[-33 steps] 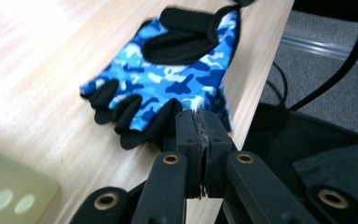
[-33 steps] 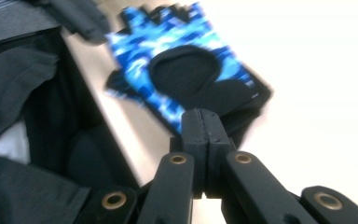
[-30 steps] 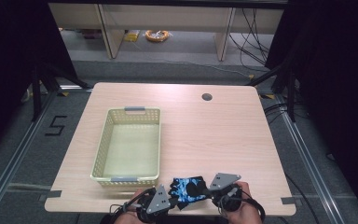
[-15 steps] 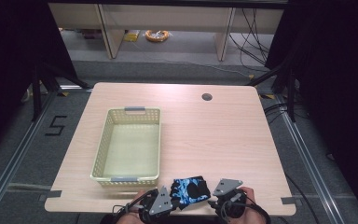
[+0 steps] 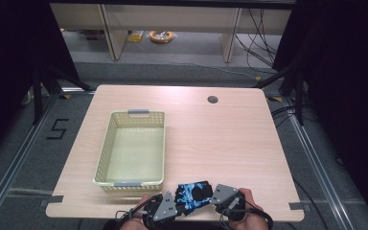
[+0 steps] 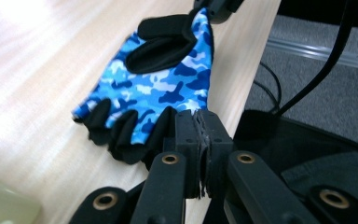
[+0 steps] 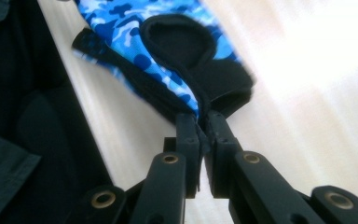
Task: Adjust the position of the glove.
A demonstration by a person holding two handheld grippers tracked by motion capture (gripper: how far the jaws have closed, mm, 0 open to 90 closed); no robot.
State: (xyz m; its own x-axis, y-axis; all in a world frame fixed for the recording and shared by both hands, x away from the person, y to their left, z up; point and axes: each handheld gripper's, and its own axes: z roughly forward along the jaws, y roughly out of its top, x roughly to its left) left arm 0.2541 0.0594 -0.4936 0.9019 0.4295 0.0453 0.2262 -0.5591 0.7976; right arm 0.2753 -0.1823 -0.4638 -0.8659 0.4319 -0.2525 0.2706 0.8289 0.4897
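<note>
A fingerless glove [image 5: 191, 193] in blue camouflage with black trim lies near the table's front edge, between my two grippers. My left gripper [image 5: 171, 207] is shut on the glove's finger end [image 6: 168, 122]; its jaws press together on the black edge. The right gripper [image 5: 215, 197] is shut on the glove's black wrist edge [image 7: 200, 105]. In the left gripper view the glove [image 6: 161, 79] stretches away toward the other gripper at the top. The right gripper view has the glove [image 7: 168, 51] spread on the wood just beyond the jaws.
A pale yellow plastic basket [image 5: 133, 148] with grey handles stands empty on the table's left half. The wooden table [image 5: 220, 139] has a round cable hole [image 5: 212, 99] at the back right. Beyond it are the floor, cables and shelf legs.
Both grippers and the glove have shifted slightly toward the table's front edge. Both hold the glove as before.
</note>
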